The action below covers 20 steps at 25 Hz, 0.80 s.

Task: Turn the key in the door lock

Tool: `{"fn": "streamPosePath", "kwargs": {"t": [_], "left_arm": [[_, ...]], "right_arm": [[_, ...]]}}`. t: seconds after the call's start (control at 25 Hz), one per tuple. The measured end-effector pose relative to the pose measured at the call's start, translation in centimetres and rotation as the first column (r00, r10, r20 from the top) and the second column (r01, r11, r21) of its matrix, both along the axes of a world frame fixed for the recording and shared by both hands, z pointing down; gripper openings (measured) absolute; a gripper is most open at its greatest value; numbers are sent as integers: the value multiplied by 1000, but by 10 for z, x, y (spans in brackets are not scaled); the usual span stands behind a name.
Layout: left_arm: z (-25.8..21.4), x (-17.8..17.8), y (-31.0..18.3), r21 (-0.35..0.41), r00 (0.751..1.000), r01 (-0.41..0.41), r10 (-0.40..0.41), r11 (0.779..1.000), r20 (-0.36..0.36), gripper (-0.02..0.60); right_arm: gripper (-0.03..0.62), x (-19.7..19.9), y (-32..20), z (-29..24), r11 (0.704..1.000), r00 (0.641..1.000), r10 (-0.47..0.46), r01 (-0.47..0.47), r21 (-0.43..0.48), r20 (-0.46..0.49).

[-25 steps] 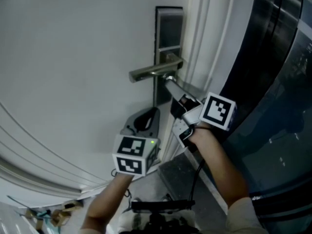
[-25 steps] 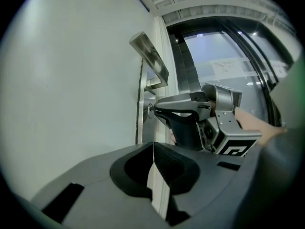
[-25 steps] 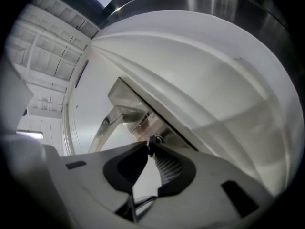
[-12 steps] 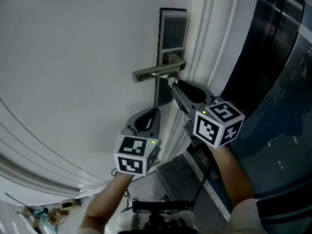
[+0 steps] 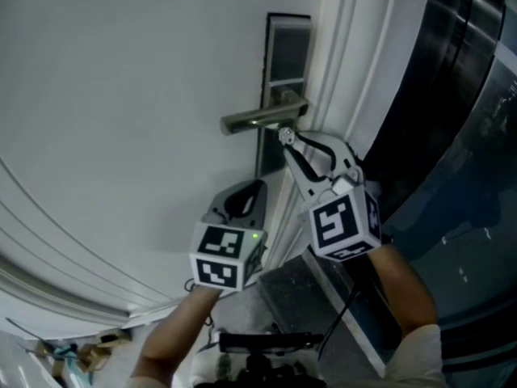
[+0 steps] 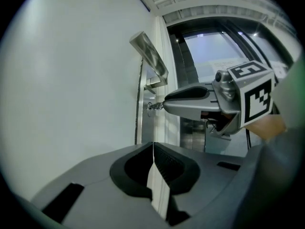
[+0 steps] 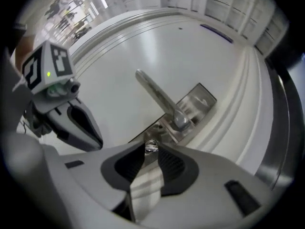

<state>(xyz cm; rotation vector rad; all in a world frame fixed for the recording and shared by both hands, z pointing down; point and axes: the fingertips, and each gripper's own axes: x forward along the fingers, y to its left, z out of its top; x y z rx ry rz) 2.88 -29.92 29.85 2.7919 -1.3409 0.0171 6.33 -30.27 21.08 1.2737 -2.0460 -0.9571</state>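
A small silver key point(image 5: 284, 134) sticks out of the steel lock plate point(image 5: 287, 47), just under the lever handle point(image 5: 258, 120). My right gripper point(image 5: 289, 138) points level at the door with the key point(image 7: 151, 147) between its fingertips. Its jaws have just been opening, and the two fingers now stand visibly apart around the key. In the left gripper view the same key point(image 6: 153, 107) shows at the tip of the right gripper point(image 6: 164, 104). My left gripper point(image 5: 252, 188) hangs lower, beside the door, shut on nothing.
The white door point(image 5: 121, 95) fills the left. A white moulded door frame point(image 5: 339, 71) runs right of the lock plate. Dark glass and metal panels point(image 5: 460, 136) lie beyond it. Some clutter point(image 5: 81, 354) lies on the floor at bottom left.
The right gripper has rolled about a quarter turn at the key, its marker cube swinging round, and its jaws have spread apart. The left gripper has kept still.
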Motion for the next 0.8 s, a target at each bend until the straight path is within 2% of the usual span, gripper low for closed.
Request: {"fn": "streamPosePath", "kwargs": {"t": [0.16,0.24,0.36,0.44,0.64,0.8], "left_arm": [[0,0,0,0,1000,0,0,1000,-1,21],[1,0,0,-1,1000,-1,1,1000,-1,21],[-1,0,0,0,1000,0,0,1000,-5,21],[-2,0,0,1,1000,1,-1,1000,-8,21],[-1,-1,1,4,1000,0,0,1000,-10,21],[-1,-3,1,1,1000,6,-6,1000,-13,21]], "right_arm": [[100,-2,-1,7,993,970,50,-23,114,-239],[100,-3,-2,12,985,933,85,-27,168,-351],[101,-5,-5,18,966,853,148,-17,258,-500],[101,-6,-7,20,957,819,173,-9,290,-547],[101,-6,-9,22,944,764,216,-6,329,-607],[134,-8,-14,24,931,720,247,9,365,-649]]}}
